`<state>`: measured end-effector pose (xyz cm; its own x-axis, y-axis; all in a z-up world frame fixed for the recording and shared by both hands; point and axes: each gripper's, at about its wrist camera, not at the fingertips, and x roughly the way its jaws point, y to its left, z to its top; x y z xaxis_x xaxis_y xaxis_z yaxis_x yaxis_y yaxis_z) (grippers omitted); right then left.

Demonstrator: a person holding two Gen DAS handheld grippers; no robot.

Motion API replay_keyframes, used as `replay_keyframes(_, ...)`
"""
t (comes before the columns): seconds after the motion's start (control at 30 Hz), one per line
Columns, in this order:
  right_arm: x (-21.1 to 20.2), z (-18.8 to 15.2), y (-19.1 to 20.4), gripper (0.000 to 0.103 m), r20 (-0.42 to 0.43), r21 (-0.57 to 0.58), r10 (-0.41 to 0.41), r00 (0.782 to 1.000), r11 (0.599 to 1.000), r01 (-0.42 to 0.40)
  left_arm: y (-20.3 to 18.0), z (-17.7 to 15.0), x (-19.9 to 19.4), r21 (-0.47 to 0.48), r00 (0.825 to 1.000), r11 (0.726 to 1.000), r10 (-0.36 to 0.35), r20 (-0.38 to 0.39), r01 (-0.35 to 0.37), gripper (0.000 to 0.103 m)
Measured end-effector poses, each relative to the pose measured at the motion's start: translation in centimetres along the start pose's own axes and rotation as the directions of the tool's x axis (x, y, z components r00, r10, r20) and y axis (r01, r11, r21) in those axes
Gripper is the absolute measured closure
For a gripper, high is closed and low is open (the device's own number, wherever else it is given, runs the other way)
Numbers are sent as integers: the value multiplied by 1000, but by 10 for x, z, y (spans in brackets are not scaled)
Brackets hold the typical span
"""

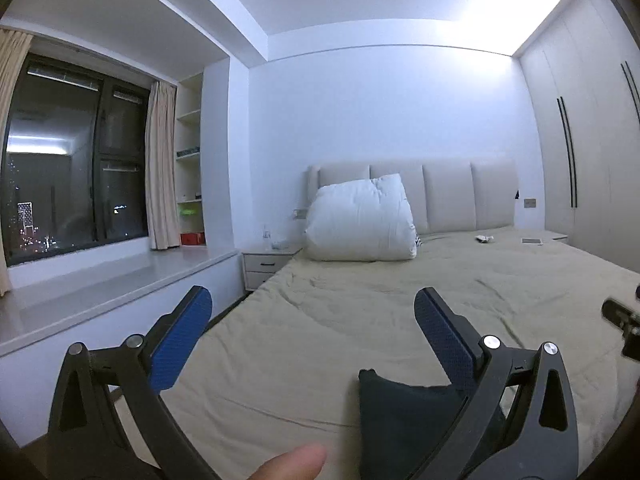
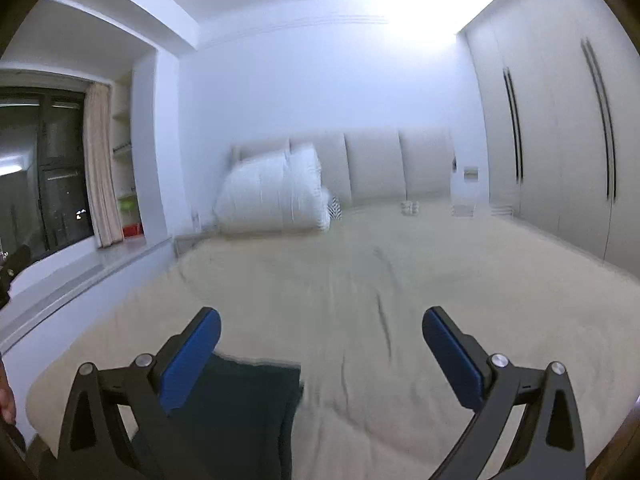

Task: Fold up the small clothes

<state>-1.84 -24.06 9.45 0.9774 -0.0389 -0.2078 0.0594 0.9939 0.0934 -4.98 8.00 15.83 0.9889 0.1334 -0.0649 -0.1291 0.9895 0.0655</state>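
Observation:
A dark folded garment [image 1: 404, 420] lies on the beige bed sheet [image 1: 340, 320] near the bed's foot; it also shows in the right wrist view [image 2: 240, 412]. My left gripper [image 1: 312, 304] is open and empty, raised above the bed, with the garment below its right finger [image 1: 440, 336]. My right gripper [image 2: 320, 324] is open and empty, with the garment below its left finger [image 2: 192, 356]. The right wrist view is blurred. Part of the right gripper shows at the right edge of the left wrist view [image 1: 624, 324].
A white folded duvet [image 1: 360, 220] leans on the padded headboard [image 1: 448, 196]. A nightstand [image 1: 268, 264] and window ledge [image 1: 100, 292] are on the left, wardrobe doors [image 1: 592, 152] on the right. Small items [image 1: 484, 239] and a tablet [image 1: 532, 241] lie near the headboard.

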Motion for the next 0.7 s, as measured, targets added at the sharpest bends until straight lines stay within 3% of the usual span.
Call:
replay_keyframes(0.2, -41, 39, 13, 0, 121, -16, 25, 992, 1000, -23, 12, 8, -9, -33, 998, 999, -14, -68, 11, 0)
replay_keyframes(0.3, -40, 38, 22, 0, 77, -24, 42, 996, 999, -40, 12, -6, -1, -18, 987, 1000, -21, -159, 18, 0)
replay_keyframes(0.37, -32, 29, 29, 0, 9, -46, 35, 999, 998, -35, 5, -22, 15, -8, 963, 999, -42, -267, 41, 0)
replay_keyframes(0.4, -26, 23, 33, 0, -30, -54, 27, 999, 998, -29, 2, -33, 26, -21, 942, 998, -70, -328, 67, 0)
replay_keyframes(0.47, -9, 5, 37, 0, -137, -55, 22, 990, 998, -30, -1, -62, 47, -73, 867, 991, -130, -480, 108, 0)
replay_keyframes(0.57, 15, -24, 37, 0, -283, -22, 32, 959, 999, -39, -9, -100, 71, -87, 776, 992, -128, -618, 95, 0)
replay_keyframes(0.7, 44, -62, 32, 0, -453, 33, 22, 891, 999, -7, -13, -131, 80, -73, 733, 993, -118, -670, 93, 0)
